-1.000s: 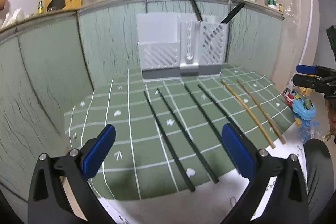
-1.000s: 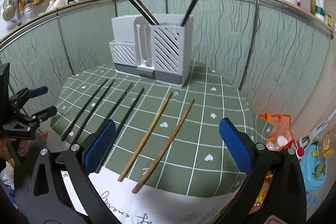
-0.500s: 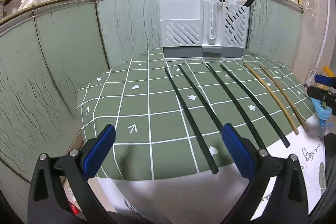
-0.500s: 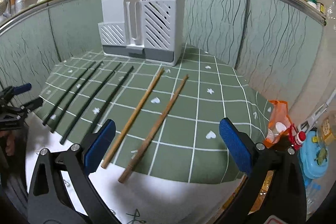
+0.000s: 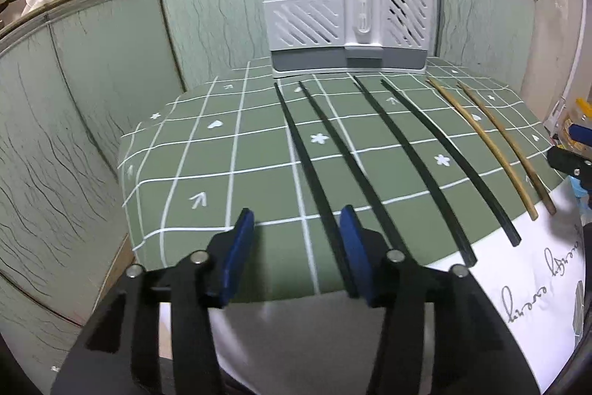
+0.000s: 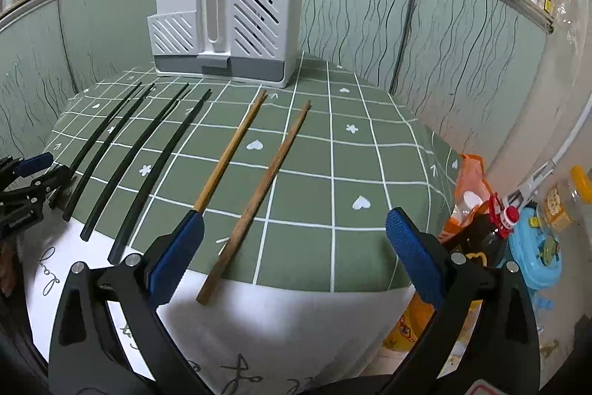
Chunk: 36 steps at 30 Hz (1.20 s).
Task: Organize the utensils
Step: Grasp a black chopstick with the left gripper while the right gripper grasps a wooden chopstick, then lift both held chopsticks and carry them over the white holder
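Observation:
A white slotted utensil holder [image 5: 347,24] [image 6: 225,24] stands at the back of the green checked cloth [image 5: 222,173], with dark chopsticks in its right compartment. Several black chopsticks [image 5: 296,143] [image 6: 148,150] and two wooden chopsticks [image 5: 481,136] [image 6: 273,169] lie in a row on the cloth. My left gripper [image 5: 296,247] hovers over the near end of the leftmost black chopstick. Its jaws are closing, and that chopstick runs just inside the right pad without being pinched. My right gripper [image 6: 294,247] stands wide open around the near ends of the wooden pair.
Green panelled walls [image 5: 92,99] close in the table on the left, back and right. A white cloth with script [image 6: 259,339] hangs at the front edge. An orange bag [image 6: 470,180] and a blue toy [image 6: 536,247] sit beyond the table's right side.
Both grippers have sunk toward the table's front edge and the chopsticks' near ends. The left jaws have narrowed a good deal; the right jaws stay wide.

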Available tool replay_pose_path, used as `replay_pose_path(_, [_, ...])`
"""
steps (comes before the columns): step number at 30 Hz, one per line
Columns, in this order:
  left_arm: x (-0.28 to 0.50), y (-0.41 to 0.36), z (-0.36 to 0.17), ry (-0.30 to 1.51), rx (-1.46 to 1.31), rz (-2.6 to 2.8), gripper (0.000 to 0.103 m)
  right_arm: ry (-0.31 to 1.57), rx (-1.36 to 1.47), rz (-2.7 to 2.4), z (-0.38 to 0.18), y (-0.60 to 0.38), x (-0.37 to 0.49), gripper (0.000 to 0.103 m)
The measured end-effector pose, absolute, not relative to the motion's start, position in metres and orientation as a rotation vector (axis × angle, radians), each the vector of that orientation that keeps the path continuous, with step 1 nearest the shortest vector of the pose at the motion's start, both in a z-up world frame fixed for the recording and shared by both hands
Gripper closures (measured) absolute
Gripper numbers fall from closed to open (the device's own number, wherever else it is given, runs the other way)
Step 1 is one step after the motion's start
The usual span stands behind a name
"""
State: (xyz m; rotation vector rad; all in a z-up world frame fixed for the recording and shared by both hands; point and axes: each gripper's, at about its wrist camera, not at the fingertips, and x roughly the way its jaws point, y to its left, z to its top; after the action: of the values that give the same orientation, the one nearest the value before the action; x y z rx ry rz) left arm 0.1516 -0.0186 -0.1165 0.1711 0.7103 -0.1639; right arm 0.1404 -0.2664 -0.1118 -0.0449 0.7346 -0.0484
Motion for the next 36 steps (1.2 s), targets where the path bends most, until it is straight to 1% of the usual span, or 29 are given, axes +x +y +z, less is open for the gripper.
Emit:
replay_pose_path(2, [0.152,-0.023,-0.119,0.718,0.176,-0.166,0.063,0.751,-0.043,-0.055,-0.116,-0.264,0.142,0.018])
replay_pose_path(3, [0.153,-0.025,-0.121,0.72,0.181,-0.159,0.065,0.758,-0.042,-0.055,-0.118,-0.262,0.142,0.023])
replay_pose_path(4, [0.152,-0.026,-0.122,0.71,0.188,-0.149,0.066,0.765,-0.042,-0.053,-0.12,-0.26,0.143,0.028])
replay_pose_path(5, [0.152,-0.027,-0.123,0.708,0.188,-0.145,0.066,0.77,-0.044,-0.055,-0.122,-0.259,0.143,0.031])
replay_pose_path(7, [0.151,-0.027,-0.123,0.701,0.186,-0.132,0.07,0.79,-0.046,-0.057,-0.128,-0.255,0.145,0.044])
replay_pose_path(8, [0.151,-0.027,-0.123,0.697,0.191,-0.123,0.072,0.8,-0.047,-0.06,-0.131,-0.252,0.146,0.047])
replay_pose_path(10, [0.151,-0.028,-0.124,0.689,0.204,-0.106,0.077,0.807,-0.052,-0.069,-0.136,-0.248,0.147,0.061])
replay_pose_path(11, [0.151,-0.028,-0.124,0.686,0.207,-0.099,0.079,0.8,-0.053,-0.071,-0.136,-0.246,0.147,0.063])
replay_pose_path(13, [0.151,-0.026,-0.124,0.681,0.206,-0.091,0.085,0.79,-0.063,-0.081,-0.137,-0.243,0.147,0.069])
replay_pose_path(16, [0.152,-0.021,-0.124,0.673,0.182,-0.094,0.089,0.771,-0.064,-0.086,-0.138,-0.239,0.145,0.077])
replay_pose_path(17, [0.153,-0.018,-0.123,0.673,0.169,-0.092,0.094,0.765,-0.065,-0.085,-0.139,-0.237,0.144,0.078])
replay_pose_path(19, [0.155,-0.013,-0.123,0.677,0.138,-0.103,0.095,0.762,-0.056,-0.085,-0.139,-0.236,0.145,0.087])
replay_pose_path(22, [0.157,-0.013,-0.122,0.678,0.134,-0.107,0.095,0.757,-0.046,-0.09,-0.14,-0.235,0.145,0.096])
replay_pose_path(29, [0.158,-0.006,-0.12,0.695,0.085,-0.133,0.095,0.777,0.01,-0.093,-0.136,-0.245,0.147,0.097])
replay_pose_path(36, [0.151,-0.001,-0.105,0.675,0.073,-0.165,0.095,0.761,0.02,-0.064,-0.119,-0.255,0.138,0.097])
